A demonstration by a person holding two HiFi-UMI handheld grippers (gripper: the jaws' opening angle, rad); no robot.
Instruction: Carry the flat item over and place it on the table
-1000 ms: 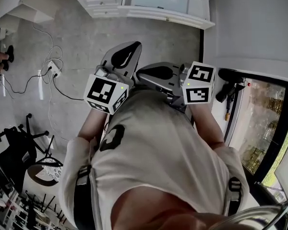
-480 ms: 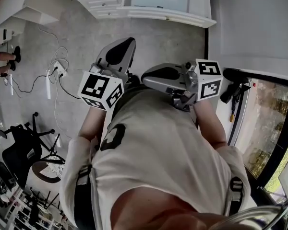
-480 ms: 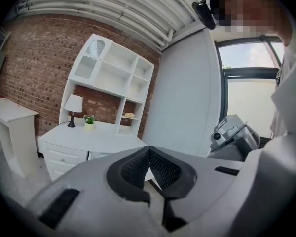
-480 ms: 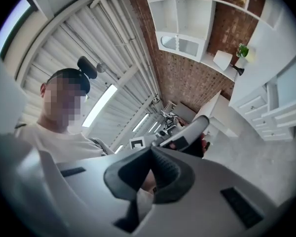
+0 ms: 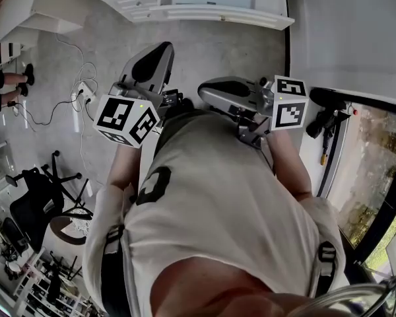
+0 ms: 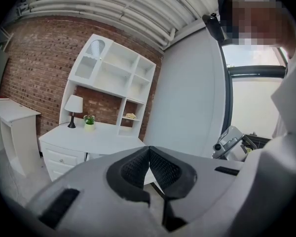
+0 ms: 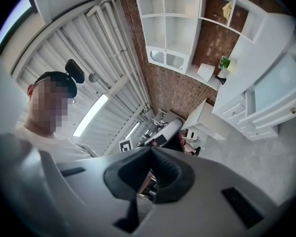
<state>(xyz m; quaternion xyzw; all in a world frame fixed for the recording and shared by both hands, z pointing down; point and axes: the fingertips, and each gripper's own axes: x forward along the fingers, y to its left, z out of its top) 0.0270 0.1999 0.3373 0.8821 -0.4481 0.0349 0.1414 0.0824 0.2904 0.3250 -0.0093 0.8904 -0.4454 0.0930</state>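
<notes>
Two pairs closed, empty: left tongs (image 6: pixel 149 152), right tongs (image 7: pixel 151 151) | grey floor (image 5: pixel 214 51) | white desk (image 6: pixel 98 137), brick wall (image 6: pixel 34 58)

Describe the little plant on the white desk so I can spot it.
In the left gripper view, a white desk with shelves stands against the brick wall. On its top is a white-shaded lamp; the plant sits just right of it, shorter, green, in a pale pot.

Even daylight, sharp focus, fisheye-warped edges
</notes>
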